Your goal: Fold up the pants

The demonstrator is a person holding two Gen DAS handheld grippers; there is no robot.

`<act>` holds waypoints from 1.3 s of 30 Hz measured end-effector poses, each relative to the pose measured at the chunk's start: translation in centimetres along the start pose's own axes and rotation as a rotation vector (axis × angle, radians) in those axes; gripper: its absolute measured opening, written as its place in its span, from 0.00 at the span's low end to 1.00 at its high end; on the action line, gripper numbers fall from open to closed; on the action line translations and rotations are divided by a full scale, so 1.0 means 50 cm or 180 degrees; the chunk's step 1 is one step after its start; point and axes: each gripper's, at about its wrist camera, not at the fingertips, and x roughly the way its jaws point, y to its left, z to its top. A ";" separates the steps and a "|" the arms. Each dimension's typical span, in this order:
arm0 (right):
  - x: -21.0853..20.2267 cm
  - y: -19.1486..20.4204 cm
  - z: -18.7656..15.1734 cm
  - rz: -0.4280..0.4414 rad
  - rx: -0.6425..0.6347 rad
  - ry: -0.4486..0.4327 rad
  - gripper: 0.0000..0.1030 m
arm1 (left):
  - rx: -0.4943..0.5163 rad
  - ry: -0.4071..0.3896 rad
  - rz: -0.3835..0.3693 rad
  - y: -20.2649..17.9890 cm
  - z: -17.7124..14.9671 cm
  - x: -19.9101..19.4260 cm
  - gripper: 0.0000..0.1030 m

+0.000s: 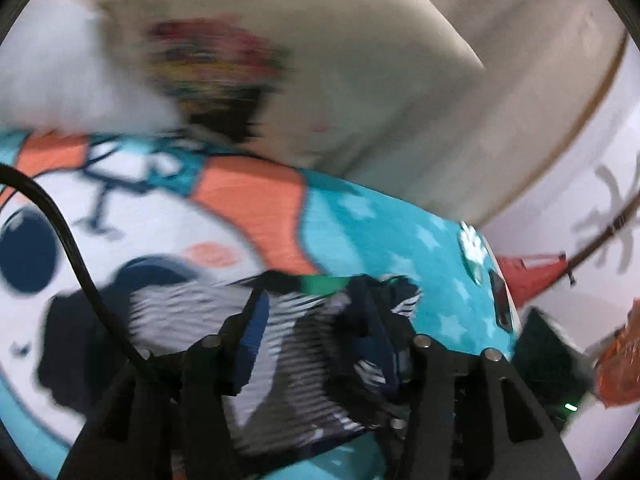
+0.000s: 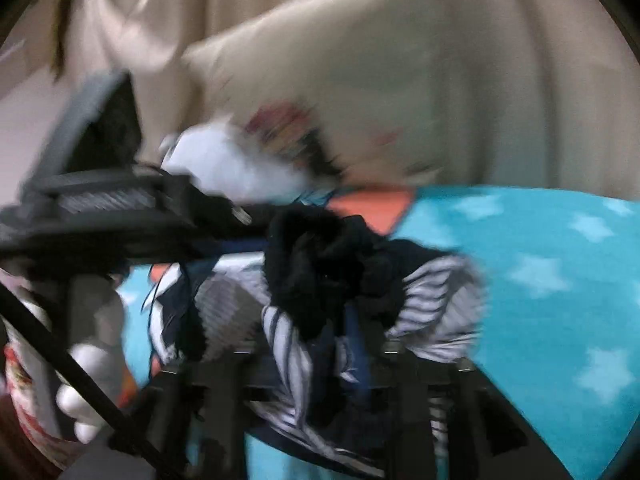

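Striped pants gathered between two grippers above the bed

The navy-and-white striped fabric pants (image 2: pixel 288 320) hang bunched over the turquoise star-printed blanket (image 2: pixel 560 280); the right gripper (image 2: pixel 352 344) clenches a fold, the left gripper (image 1: pixel 316 320) looks to pinch another, though blur leaves that uncertain, probably to spread them flat.

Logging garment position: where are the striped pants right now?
The striped pants are bunched low-centre in both wrist views, on the turquoise star blanket, below the cream pillow.
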 end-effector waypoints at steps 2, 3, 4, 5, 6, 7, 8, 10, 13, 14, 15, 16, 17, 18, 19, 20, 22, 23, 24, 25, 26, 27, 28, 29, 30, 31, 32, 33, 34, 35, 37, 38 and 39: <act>0.027 0.016 -0.007 0.0167 0.0017 0.0201 0.52 | -0.0112 -0.0056 0.0035 0.040 -0.020 -0.026 0.50; 0.024 0.026 -0.009 0.0228 0.0001 0.0222 0.52 | -0.0164 -0.0105 0.0057 0.057 -0.032 -0.039 0.51; 0.011 0.038 -0.010 0.0251 -0.0039 0.0195 0.53 | -0.0213 -0.0152 0.0067 0.075 -0.043 -0.053 0.54; -0.009 0.045 -0.008 0.0277 -0.0076 0.0156 0.53 | -0.0257 -0.0193 0.0067 0.096 -0.049 -0.071 0.56; -0.026 0.046 -0.004 0.0278 -0.0093 0.0110 0.53 | -0.0324 -0.0245 0.0073 0.119 -0.059 -0.086 0.57; -0.051 0.046 0.003 0.0229 -0.0098 0.0021 0.53 | -0.0390 -0.0287 0.0078 0.137 -0.067 -0.094 0.58; -0.069 0.042 0.009 0.0147 -0.0081 -0.0064 0.53 | -0.0475 -0.0328 0.0085 0.157 -0.075 -0.100 0.58; -0.092 0.025 0.029 -0.0105 0.0013 -0.0165 0.50 | -0.0622 -0.0376 0.0096 0.186 -0.081 -0.107 0.59; -0.056 -0.004 0.045 -0.0360 0.0189 -0.0068 0.41 | -0.0834 -0.0439 0.0114 0.230 -0.087 -0.116 0.58; -0.033 -0.014 0.048 -0.0335 0.0249 -0.0011 0.41 | -0.0855 -0.0457 0.0120 0.239 -0.090 -0.124 0.58; -0.004 -0.022 0.048 -0.0317 0.0301 0.0072 0.41 | -0.0855 -0.0475 0.0134 0.246 -0.092 -0.131 0.59; 0.032 -0.031 0.047 -0.0341 0.0342 0.0198 0.41 | -0.0858 -0.0492 0.0153 0.251 -0.093 -0.138 0.60; 0.059 -0.037 0.038 -0.0388 0.0361 0.0345 0.41 | -0.0875 -0.0510 0.0166 0.258 -0.094 -0.144 0.62; 0.087 -0.038 0.035 -0.0465 0.0364 0.0473 0.41 | -0.0914 -0.0535 0.0179 0.269 -0.095 -0.151 0.65; 0.086 -0.031 0.034 -0.0511 0.0359 0.0405 0.41 | -0.0944 -0.0553 0.0192 0.278 -0.095 -0.156 0.68; 0.073 -0.020 0.034 -0.0502 0.0345 0.0299 0.41 | -0.0981 -0.0567 0.0211 0.291 -0.095 -0.160 0.70; 0.047 0.029 0.041 -0.0313 0.0178 0.0146 0.41 | -0.1102 -0.0547 0.0191 0.319 -0.090 -0.154 0.72; 0.040 0.064 0.043 -0.0241 0.0002 0.0109 0.46 | -0.1177 -0.0513 0.0103 0.332 -0.088 -0.147 0.72; 0.038 0.090 0.042 -0.0202 -0.0127 0.0110 0.58 | -0.1243 -0.0464 -0.0005 0.342 -0.086 -0.137 0.72; 0.044 0.124 0.037 -0.0111 -0.0293 0.0143 0.68 | -0.1280 -0.0408 -0.0102 0.347 -0.082 -0.126 0.72; 0.052 0.152 0.029 0.0002 -0.0433 0.0200 0.70 | -0.1292 -0.0347 -0.0202 0.349 -0.077 -0.113 0.72; 0.069 0.181 0.020 0.0099 -0.0567 0.0278 0.70 | -0.1284 -0.0286 -0.0298 0.349 -0.072 -0.100 0.73; 0.089 0.210 0.005 0.0136 -0.0693 0.0357 0.70 | -0.1274 -0.0214 -0.0370 0.348 -0.066 -0.087 0.75; 0.110 0.231 -0.004 0.0123 -0.0791 0.0414 0.70 | -0.1280 -0.0143 -0.0422 0.351 -0.062 -0.072 0.75; 0.133 0.249 -0.012 0.0090 -0.0884 0.0459 0.70 | -0.1279 -0.0104 -0.0441 0.353 -0.059 -0.064 0.75; 0.155 0.265 -0.021 0.0064 -0.0955 0.0492 0.70 | -0.1283 -0.0053 -0.0453 0.358 -0.056 -0.054 0.75; 0.176 0.278 -0.029 0.0038 -0.1012 0.0526 0.70 | -0.1306 -0.0023 -0.0453 0.364 -0.054 -0.048 0.75; 0.189 0.283 -0.036 0.0004 -0.1045 0.0544 0.70 | -0.1346 0.0010 -0.0501 0.372 -0.053 -0.040 0.75; 0.201 0.291 -0.044 -0.0051 -0.1085 0.0552 0.70 | -0.1357 0.0020 -0.0546 0.376 -0.052 -0.039 0.75; 0.211 0.296 -0.051 -0.0096 -0.1126 0.0541 0.71 | -0.1351 0.0031 -0.0595 0.378 -0.051 -0.038 0.75; 0.226 0.305 -0.064 -0.0240 -0.1230 0.0494 0.71 | -0.1304 0.0080 -0.0648 0.378 -0.048 -0.036 0.62; 0.234 0.309 -0.068 -0.0317 -0.1277 0.0508 0.71 | -0.1277 0.0101 -0.0630 0.375 -0.048 -0.036 0.58; 0.239 0.312 -0.071 -0.0406 -0.1319 0.0520 0.65 | -0.1247 0.0106 -0.0585 0.373 -0.048 -0.038 0.51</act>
